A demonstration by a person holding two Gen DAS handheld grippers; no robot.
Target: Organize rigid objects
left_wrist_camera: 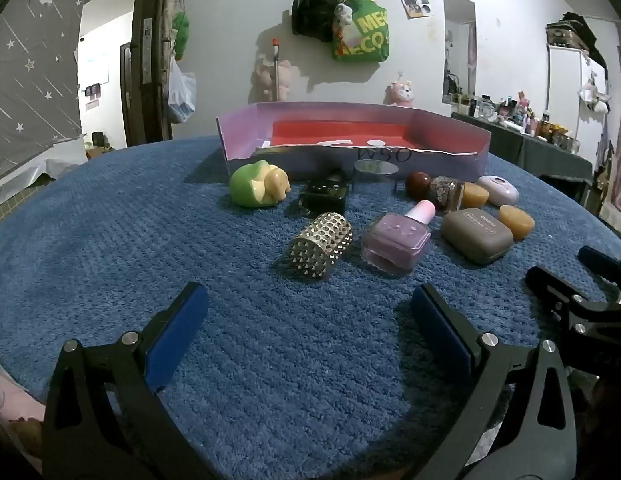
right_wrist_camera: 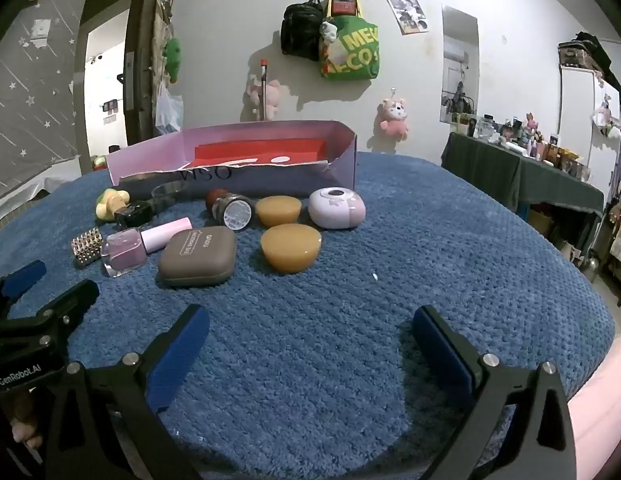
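Both tools, left (left_wrist_camera: 308, 332) and right (right_wrist_camera: 310, 354), wide open, empty, above nubby blue rug (right_wrist_camera: 430, 248).

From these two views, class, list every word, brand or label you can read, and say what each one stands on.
"WSO": front wall of the purple box.
"EYE SHADOW": lid of the brown case; the second word beside it is too blurred to read.
"GenRobot.AI": body of the left tool, seen from the right wrist.
"ME" over "ECO": green bag on the wall, partly cut off.
Wall posters and shelf bottles: too small to read.
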